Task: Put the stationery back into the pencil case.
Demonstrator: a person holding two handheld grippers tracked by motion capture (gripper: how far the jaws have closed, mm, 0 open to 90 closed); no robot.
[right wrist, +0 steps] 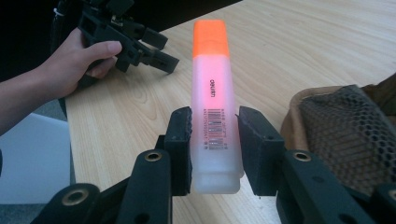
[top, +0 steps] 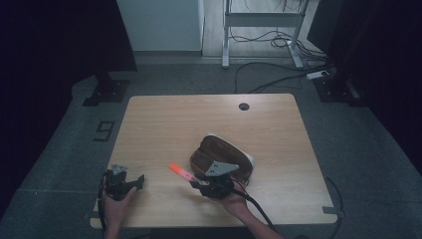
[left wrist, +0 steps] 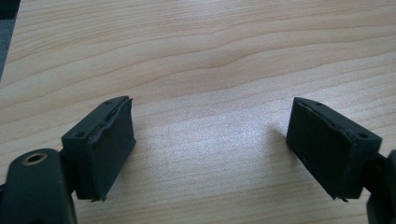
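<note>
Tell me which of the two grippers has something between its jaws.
The right gripper: its jaws clamp an orange highlighter. The left gripper stands open over bare table.

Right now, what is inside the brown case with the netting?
Inside the brown case you can see a dark mesh pocket. Whatever lies under that netting is hidden. The right gripper holds an orange highlighter beside the case, outside it.

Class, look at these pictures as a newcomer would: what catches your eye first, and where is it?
The orange highlighter stands out, clamped in the right tool above the wooden table. Beside it, near the table's middle, lies an open brown pencil case with a mesh lining. The left tool rests open near the table's left corner.
</note>
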